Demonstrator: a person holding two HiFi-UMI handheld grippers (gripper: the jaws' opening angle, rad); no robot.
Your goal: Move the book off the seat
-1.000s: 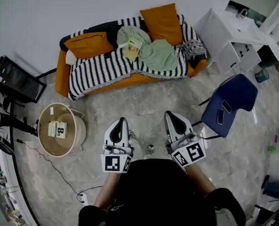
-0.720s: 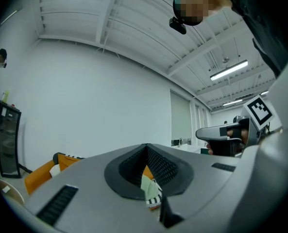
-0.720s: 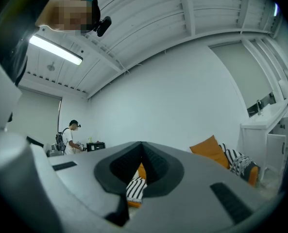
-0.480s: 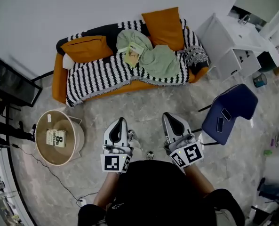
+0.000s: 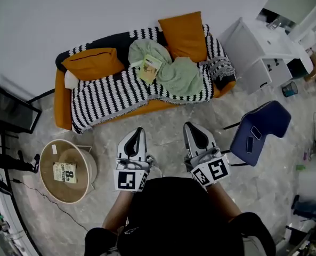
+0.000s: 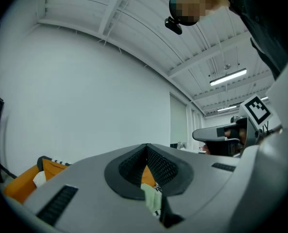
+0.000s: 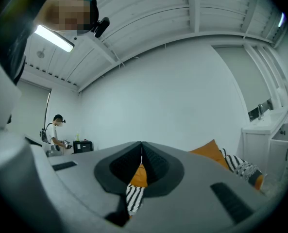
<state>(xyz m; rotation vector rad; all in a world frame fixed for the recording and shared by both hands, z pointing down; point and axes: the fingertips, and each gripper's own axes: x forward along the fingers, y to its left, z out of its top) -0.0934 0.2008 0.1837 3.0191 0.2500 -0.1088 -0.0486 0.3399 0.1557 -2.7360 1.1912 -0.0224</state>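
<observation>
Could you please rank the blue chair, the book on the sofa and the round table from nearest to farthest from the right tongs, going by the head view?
1. Chair: close by, to the right of the right tongs.
2. Book: ahead, up on the sofa.
3. Table: far off to the left.

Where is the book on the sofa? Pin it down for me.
Head view, upper centre: the book lies on the sofa seat at the green blanket's edge, between one orange cushion and another.
</observation>
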